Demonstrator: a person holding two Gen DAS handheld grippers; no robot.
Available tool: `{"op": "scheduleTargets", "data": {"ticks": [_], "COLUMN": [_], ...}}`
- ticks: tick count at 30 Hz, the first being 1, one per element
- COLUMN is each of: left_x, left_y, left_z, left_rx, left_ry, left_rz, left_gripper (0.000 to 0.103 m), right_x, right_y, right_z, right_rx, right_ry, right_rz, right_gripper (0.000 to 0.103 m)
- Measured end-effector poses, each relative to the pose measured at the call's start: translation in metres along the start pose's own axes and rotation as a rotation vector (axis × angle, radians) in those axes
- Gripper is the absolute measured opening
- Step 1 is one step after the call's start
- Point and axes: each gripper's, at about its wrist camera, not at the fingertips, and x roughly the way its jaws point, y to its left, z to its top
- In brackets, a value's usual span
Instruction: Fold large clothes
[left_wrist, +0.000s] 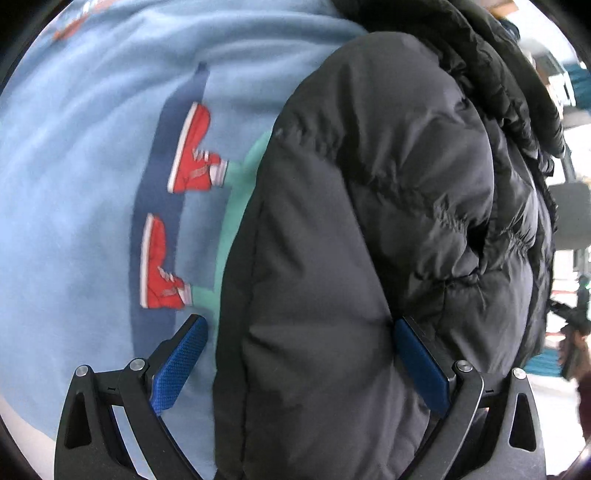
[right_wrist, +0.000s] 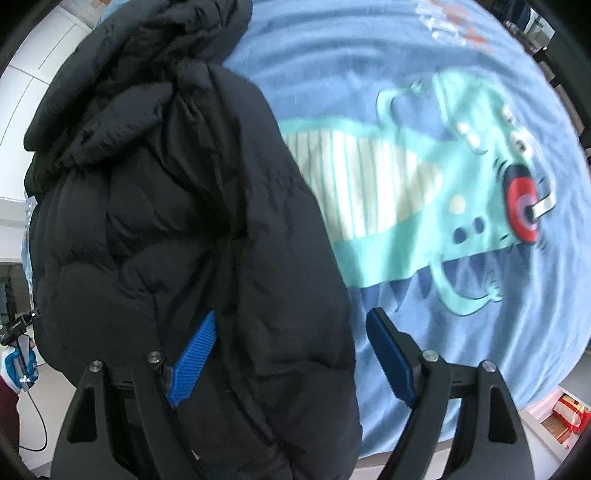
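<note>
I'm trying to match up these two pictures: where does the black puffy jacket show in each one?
Left wrist view: the black puffy jacket fills the right half, running down between the blue fingers.
Right wrist view: the jacket fills the left half.
Shared landmark: the light blue cartoon blanket underneath.

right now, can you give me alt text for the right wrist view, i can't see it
A puffy black jacket fills the left half, with the right gripper open around its lower edge, one blue finger against the fabric and the other clear of it. Behind lies a blue blanket printed with a teal cartoon monster.
</note>
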Motion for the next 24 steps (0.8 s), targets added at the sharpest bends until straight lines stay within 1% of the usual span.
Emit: {"op": "scheduleTargets", "data": {"ticks": [1,4,8,12,14,17,18,19,20,21,22,23,24], "left_x": [0.004,0.009,0.014,0.020,0.022,0.019,0.019,0.018,0.017,0.016,0.014,0.012,0.008], "left_y": [0.006,0.017,0.017,0.008,0.003,-0.011,-0.012,-0.013,-0.017,-0.020,-0.025,-0.031,-0.036], "left_z": [-0.004,-0.013,-0.024,-0.038,-0.044,-0.064,-0.068,-0.071,-0.075,-0.076,-0.075,-0.077,-0.071], "left_rx": [-0.030,-0.076,-0.073,-0.059,-0.051,-0.047,-0.053,-0.055,-0.056,-0.055,-0.053,-0.044,-0.038], "left_ry": [0.010,0.020,0.025,0.038,0.052,0.067,0.073,0.077,0.080,0.083,0.085,0.089,0.092], "left_rz": [-0.031,-0.080,-0.104,-0.104,-0.107,-0.123,-0.140,-0.151,-0.163,-0.172,-0.179,-0.184,-0.186], "left_gripper": [0.100,0.100,0.100,0.099,0.097,0.082,0.073,0.064,0.059,0.048,0.037,0.033,0.025], "right_x": [0.005,0.022,0.034,0.040,0.041,0.038,0.038,0.038,0.039,0.039,0.037,0.035,0.033], "right_y": [-0.002,-0.004,-0.008,-0.014,-0.020,-0.026,-0.028,-0.029,-0.030,-0.030,-0.030,-0.031,-0.031], "right_z": [-0.001,-0.010,-0.020,-0.027,-0.028,-0.032,-0.035,-0.037,-0.039,-0.043,-0.045,-0.047,-0.047], "right_rx": [0.003,0.004,0.033,0.070,0.093,0.116,0.119,0.125,0.131,0.138,0.142,0.144,0.145], "right_ry": [0.017,0.064,0.078,0.081,0.083,0.091,0.094,0.100,0.103,0.104,0.100,0.098,0.097], "right_rz": [0.018,0.070,0.141,0.175,0.189,0.215,0.227,0.252,0.266,0.283,0.301,0.313,0.323], "right_gripper": [0.082,0.082,0.082,0.082,0.082,0.081,0.077,0.066,0.059,0.047,0.038,0.034,0.026]}}
